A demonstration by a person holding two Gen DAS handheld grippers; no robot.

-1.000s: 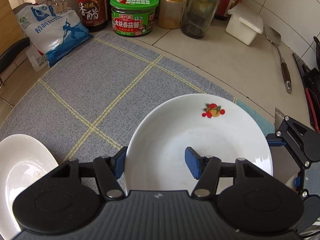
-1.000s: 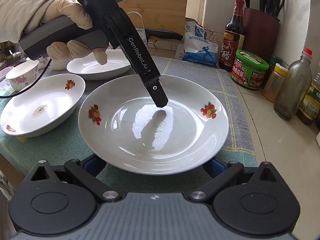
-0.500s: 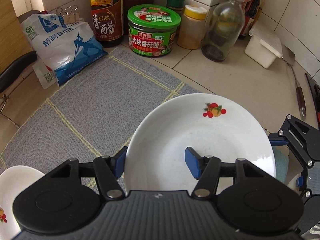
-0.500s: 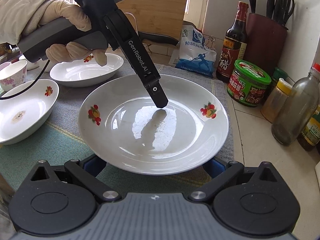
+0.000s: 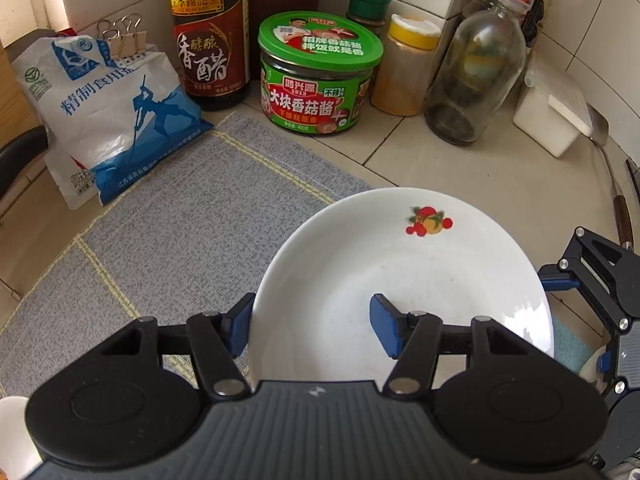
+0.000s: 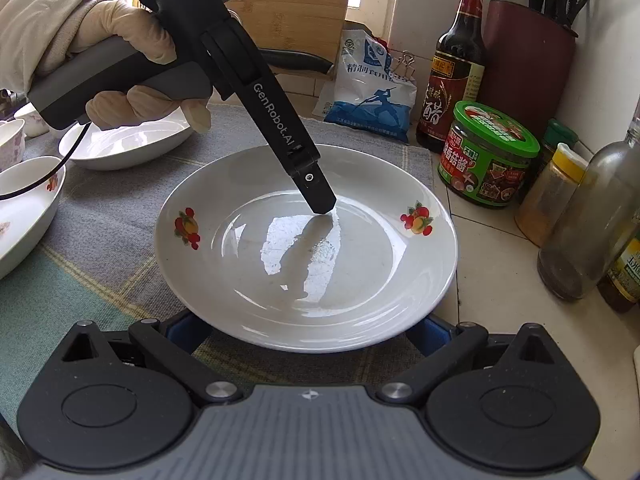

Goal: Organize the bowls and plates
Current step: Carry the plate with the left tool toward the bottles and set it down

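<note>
**Both grippers at one fruit-printed plate**

On the grey checked mat (image 5: 192,216) by the tiled counter corner, a white plate (image 6: 308,248) with small fruit prints was held between two grippers. The left gripper (image 5: 312,326) had its jaws partly apart with the plate's near rim between them: one blue pad (image 5: 240,322) sat outside the rim and the other (image 5: 384,330) inside the bowl of the plate. Whether the pads actually pressed the rim could not be told. In the right wrist view the same gripper came down at a slant from the upper left, its inner finger tip (image 6: 320,196) meeting the plate's inner surface, and a gloved left hand (image 6: 132,76) was wrapped round its grey handle, palm down, fingers curled under.

The right gripper (image 6: 308,330) stood wide open, level and low, its two blue pads just showing beneath the plate's near edge on either side; contact could not be judged.

Another white dish (image 6: 128,144) lay on the mat behind the hand, and a third (image 6: 28,208) lay at the left edge. Beyond the mat stood a bag of salt (image 5: 108,116), a dark vinegar bottle (image 5: 210,40), a green-lidded jar (image 5: 316,80), a yellow-capped spice jar (image 5: 406,68) and a glass bottle (image 5: 476,68).
</note>
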